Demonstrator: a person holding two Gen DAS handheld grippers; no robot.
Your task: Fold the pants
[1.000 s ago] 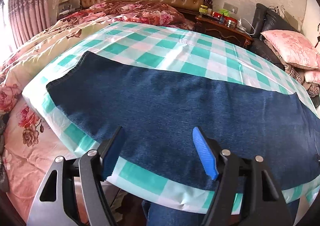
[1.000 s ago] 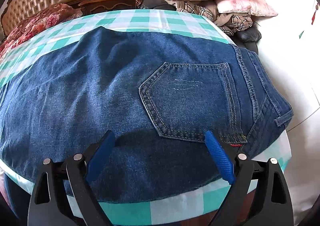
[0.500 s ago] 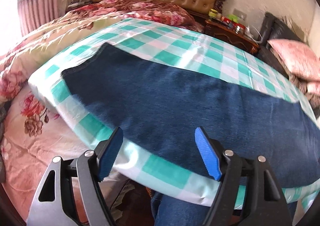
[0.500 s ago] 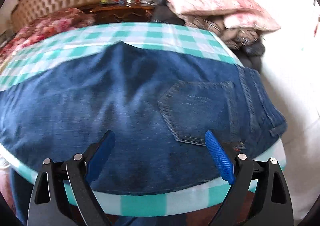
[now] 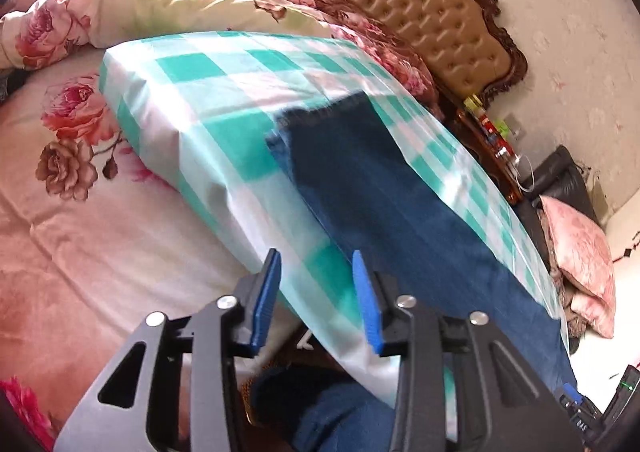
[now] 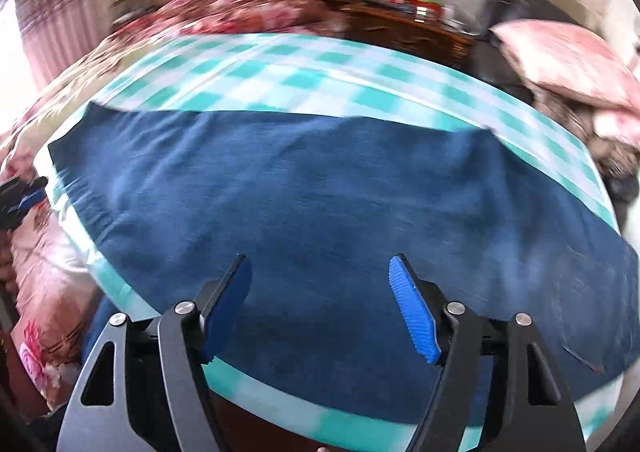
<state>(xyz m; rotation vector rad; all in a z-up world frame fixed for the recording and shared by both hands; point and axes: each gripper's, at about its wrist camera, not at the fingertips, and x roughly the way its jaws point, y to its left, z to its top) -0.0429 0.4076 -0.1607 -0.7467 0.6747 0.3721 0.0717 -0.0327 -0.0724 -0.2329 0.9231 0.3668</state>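
Dark blue jeans lie flat along a table with a teal-and-white checked cloth. In the left wrist view the jeans run away to the right, with the leg hem nearest. My left gripper is open and empty, above the cloth's near edge, left of the hem. My right gripper is open and empty, over the middle of the jeans. The left gripper also shows at the far left of the right wrist view. Both views are motion-blurred.
A bed with a floral quilt lies left of the table. A tufted headboard stands behind it, then a cluttered wooden nightstand and pink pillows on a dark chair.
Both grippers swung left along the table. The left one now faces the hem end and its jaws stand closer together. The right one moved from the back pocket to the middle of the jeans.
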